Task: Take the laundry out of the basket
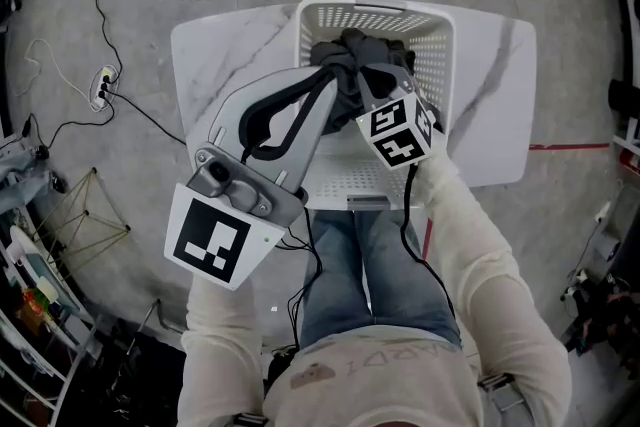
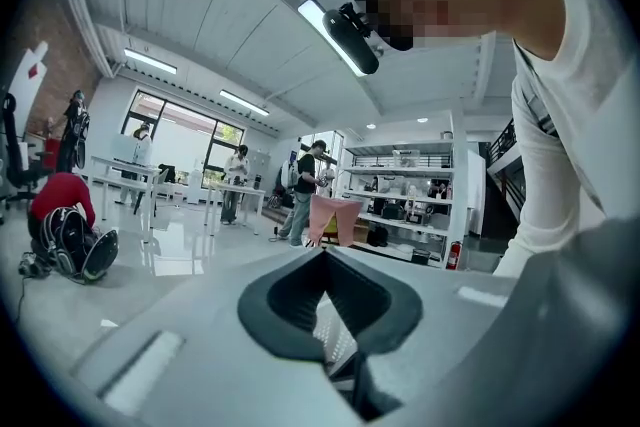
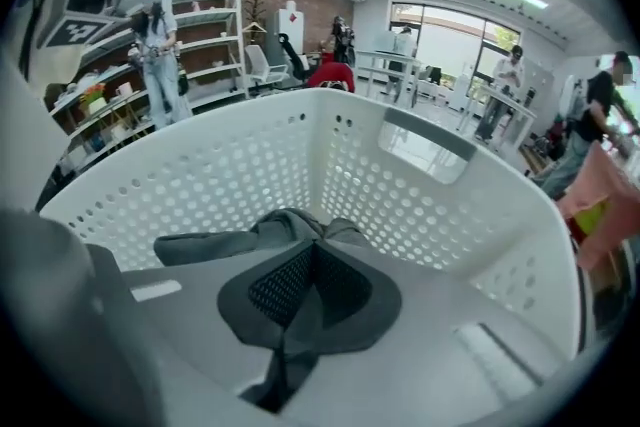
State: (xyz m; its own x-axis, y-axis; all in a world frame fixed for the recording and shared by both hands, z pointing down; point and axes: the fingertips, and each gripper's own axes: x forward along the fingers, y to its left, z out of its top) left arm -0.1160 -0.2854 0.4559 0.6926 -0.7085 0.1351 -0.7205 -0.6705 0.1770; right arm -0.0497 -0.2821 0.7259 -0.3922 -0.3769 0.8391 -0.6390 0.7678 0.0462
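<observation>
A white perforated laundry basket [image 1: 442,27] stands on a white marble table [image 1: 215,50]. A dark grey garment [image 1: 352,47] is bunched at its middle, between my two grippers. My left gripper [image 1: 335,71] reaches in from the lower left, its jaws shut on the cloth. In the left gripper view [image 2: 322,260] the jaws meet, and a dark strip of cloth and basket mesh [image 2: 335,340] show below them. My right gripper [image 1: 372,67] points steeply down into the basket. In the right gripper view [image 3: 312,251] its jaws are shut on the garment [image 3: 230,243], with the basket wall [image 3: 400,195] behind.
A black cable and a power strip [image 1: 103,87] lie on the floor to the left, with cluttered gear [image 1: 40,245] at the lower left. A red line [image 1: 570,146] marks the floor on the right. The person's legs [image 1: 370,265] stand against the table's near edge.
</observation>
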